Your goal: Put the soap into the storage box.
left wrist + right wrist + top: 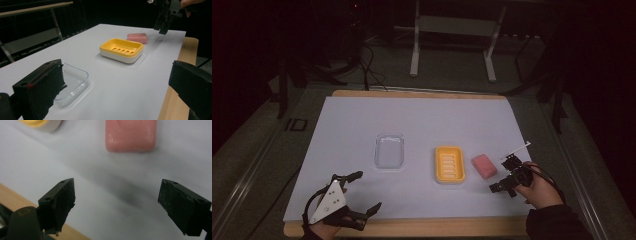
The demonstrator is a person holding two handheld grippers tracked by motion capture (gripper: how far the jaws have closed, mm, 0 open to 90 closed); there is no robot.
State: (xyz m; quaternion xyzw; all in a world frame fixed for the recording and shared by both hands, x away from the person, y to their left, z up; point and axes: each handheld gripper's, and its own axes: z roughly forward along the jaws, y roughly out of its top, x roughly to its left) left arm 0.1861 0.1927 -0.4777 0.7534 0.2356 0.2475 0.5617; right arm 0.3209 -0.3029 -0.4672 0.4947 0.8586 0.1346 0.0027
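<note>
A pink soap bar (484,165) lies on the white sheet, just right of a yellow soap dish (449,164) with a white base. Left of the dish sits a clear plastic tray (389,151). My right gripper (501,174) hovers just right of the soap, open, with nothing between its jaws. In the right gripper view the soap (130,135) lies beyond the open right gripper (117,200), and a corner of the dish (41,123) shows at top left. My left gripper (369,190) rests open and empty near the front left edge. The left gripper view looks across the tray (72,82), dish (121,50) and soap (137,37).
The white sheet (422,120) covers a wooden board whose edge (412,227) runs along the front. A metal stand (452,45) and cables stand on the dark floor behind the table. In the left gripper view the right gripper (165,17) hangs above the far side.
</note>
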